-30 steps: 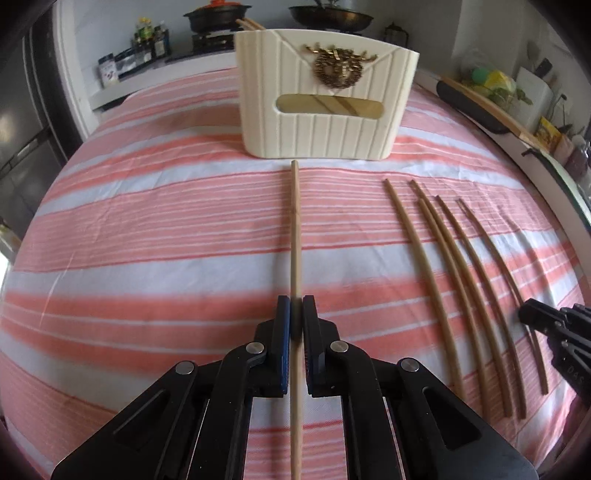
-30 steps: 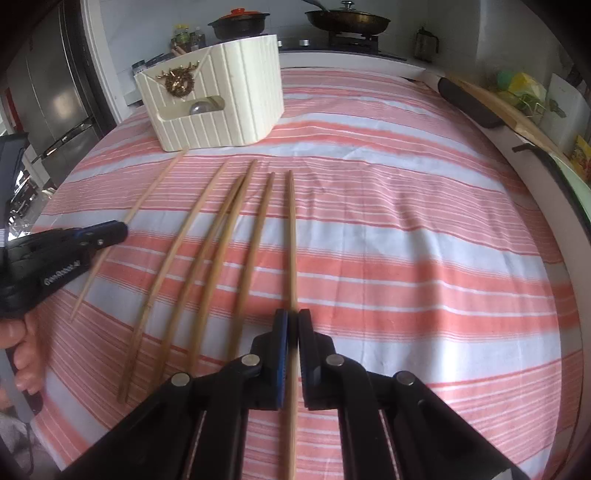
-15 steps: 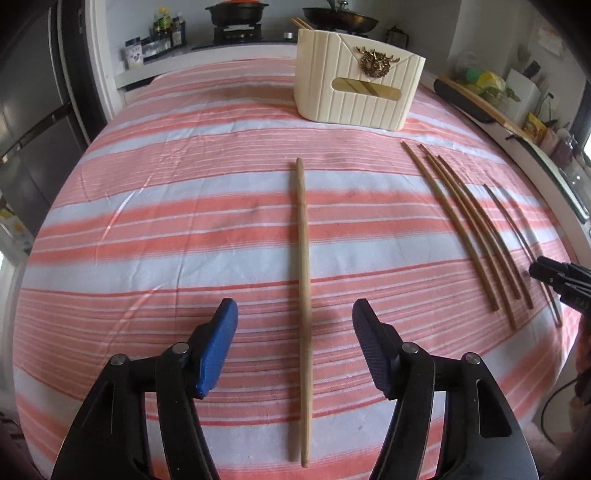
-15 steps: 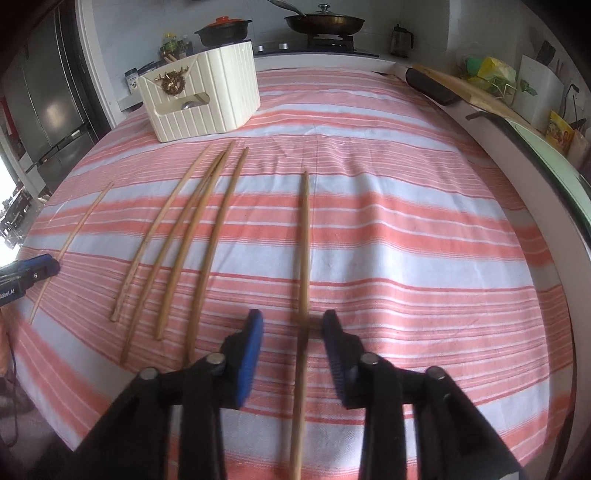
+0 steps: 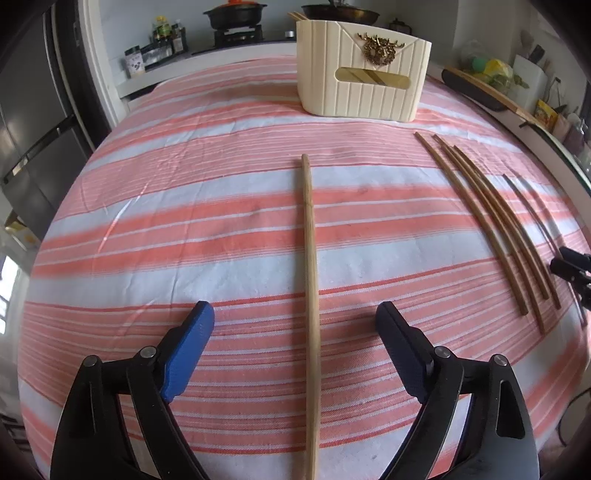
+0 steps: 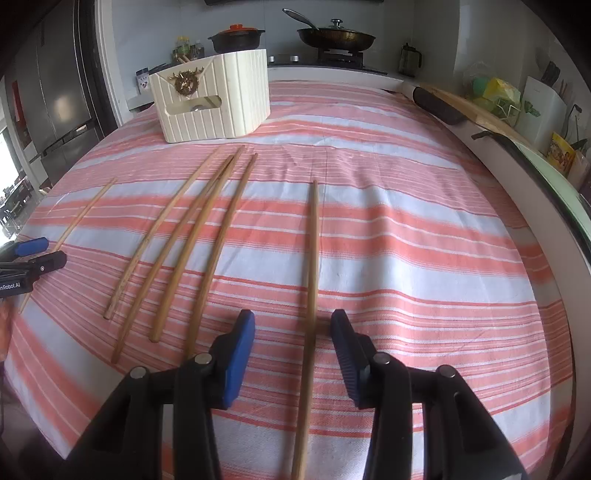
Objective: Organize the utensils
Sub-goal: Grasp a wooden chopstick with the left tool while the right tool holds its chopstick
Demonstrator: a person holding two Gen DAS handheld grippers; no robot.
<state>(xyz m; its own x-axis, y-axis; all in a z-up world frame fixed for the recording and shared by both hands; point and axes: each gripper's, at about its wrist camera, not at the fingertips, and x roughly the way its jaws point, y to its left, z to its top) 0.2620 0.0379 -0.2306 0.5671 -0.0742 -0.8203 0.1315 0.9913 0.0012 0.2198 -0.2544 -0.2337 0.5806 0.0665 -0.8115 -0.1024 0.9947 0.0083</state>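
Several wooden chopsticks lie on a striped cloth. In the left wrist view one chopstick (image 5: 309, 266) lies between the wide-open fingers of my left gripper (image 5: 295, 325), untouched. In the right wrist view another chopstick (image 6: 311, 280) lies between the open fingers of my right gripper (image 6: 292, 332), untouched. A group of chopsticks (image 6: 184, 240) lies to its left, also seen in the left wrist view (image 5: 491, 221). A cream ribbed holder box (image 5: 362, 88) stands at the far side, also in the right wrist view (image 6: 214, 99).
The pink and white striped cloth (image 5: 184, 206) covers the table. A stove with a pot (image 6: 236, 37) and a pan (image 6: 334, 35) stands behind. A counter with clutter (image 6: 517, 103) runs along the right. A fridge (image 5: 33, 122) is at the left.
Both grippers opened from shut on their chopsticks and let them go. Both pulled back from the box, and the chopsticks now lie on the cloth.
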